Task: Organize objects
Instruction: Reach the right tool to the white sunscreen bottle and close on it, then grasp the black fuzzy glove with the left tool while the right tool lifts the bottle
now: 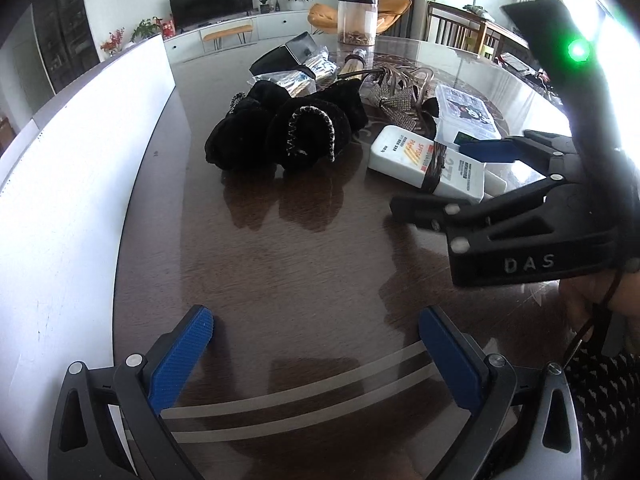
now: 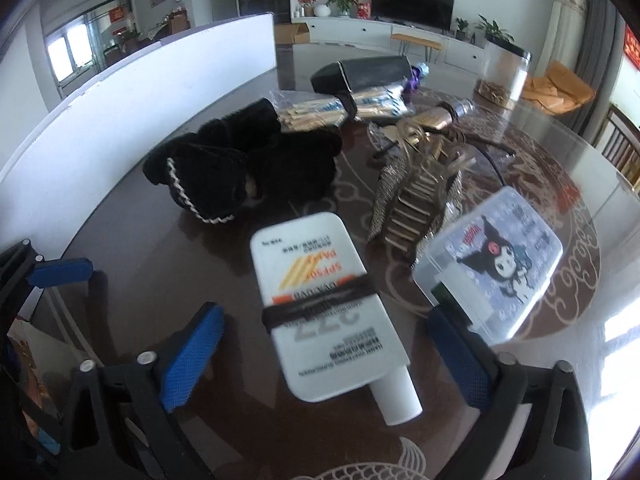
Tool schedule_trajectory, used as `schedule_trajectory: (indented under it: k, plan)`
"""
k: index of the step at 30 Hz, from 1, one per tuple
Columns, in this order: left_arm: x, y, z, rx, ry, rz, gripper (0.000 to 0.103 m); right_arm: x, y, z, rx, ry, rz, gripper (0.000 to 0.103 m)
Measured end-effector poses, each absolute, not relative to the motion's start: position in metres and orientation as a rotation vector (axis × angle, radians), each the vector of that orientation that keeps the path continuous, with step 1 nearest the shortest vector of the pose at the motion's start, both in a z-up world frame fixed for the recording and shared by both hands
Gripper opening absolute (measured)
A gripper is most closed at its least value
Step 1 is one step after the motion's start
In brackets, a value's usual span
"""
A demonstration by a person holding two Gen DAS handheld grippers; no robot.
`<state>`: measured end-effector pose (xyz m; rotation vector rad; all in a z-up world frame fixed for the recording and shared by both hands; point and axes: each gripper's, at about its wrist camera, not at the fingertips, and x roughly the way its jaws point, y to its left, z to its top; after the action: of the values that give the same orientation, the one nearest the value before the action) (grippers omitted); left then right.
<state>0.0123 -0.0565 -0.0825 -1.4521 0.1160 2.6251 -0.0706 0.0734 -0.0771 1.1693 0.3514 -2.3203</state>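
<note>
The left gripper (image 1: 316, 356) hangs low over a bare stretch of the dark wooden tabletop (image 1: 280, 248), its blue-padded fingers (image 1: 180, 364) spread wide with nothing between them. A long white board (image 1: 80, 168) stands along the tabletop's edge on that gripper's left.

The right gripper (image 2: 328, 360) is also spread wide and grips nothing. The white sunscreen tube (image 2: 320, 300), wrapped by a dark hair tie (image 2: 320, 308), lies flat on the tabletop with its cap end between the two open fingers, touching neither pad as far as the view shows. The tube's capped end points toward the camera (its printing reads upside down from here). In the left wrist view the same right gripper (image 1: 464, 172) appears from the side, with the tube (image 1: 424, 160) lying between its fingers.

Just right of the tube a clear plastic box (image 2: 496, 264) with a cartoon sticker sits tilted, beside the right finger. Behind it lies a gold hair claw clip (image 2: 416, 200) with glittery trim. A black furry slipper pair (image 2: 232, 168) with white stitching rests left of the clip. Farther back are a bundle of packaged sticks (image 2: 340, 108) held by a band, a black case (image 2: 368, 72), and a clear jar (image 2: 504, 72) with a black lid.
</note>
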Motion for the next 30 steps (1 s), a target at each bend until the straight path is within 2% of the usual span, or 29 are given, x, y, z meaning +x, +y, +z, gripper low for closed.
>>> schedule_trajectory:
  k: [1,3,16,19,24,28,29,30]
  plan:
    - [0.012,-0.056,-0.082,-1.452,0.115,2.625,0.103,-0.068,0.073,-0.076,1.16,0.35,-2.323,0.073]
    - [0.013,-0.056,-0.083,-1.446,0.114,2.631,0.103,-0.065,0.075,-0.074,1.153,0.333,-2.34,0.056]
    - [-0.006,-0.047,-0.08,-1.511,0.125,2.607,0.103,-0.063,0.116,-0.072,1.274,0.175,-2.5,0.056]
    - [-0.013,-0.045,-0.065,-1.432,0.12,2.647,0.103,-0.065,0.111,-0.074,1.268,0.239,-2.513,0.057]
    - [-0.042,-0.038,-0.029,-1.269,0.118,2.706,0.103,-0.068,0.109,-0.076,1.268,0.232,-2.514,0.058]
    - [-0.075,-0.029,-0.026,-1.226,0.122,2.706,0.103,-0.066,0.116,-0.075,1.286,0.226,-2.539,0.058]
    - [-0.085,-0.02,-0.029,-1.216,0.158,2.701,0.098,-0.066,0.119,-0.075,1.295,0.218,-2.552,0.058]
    - [-0.089,-0.015,-0.032,-1.22,0.194,2.693,0.089,-0.066,0.121,-0.075,1.302,0.212,-2.561,0.058]
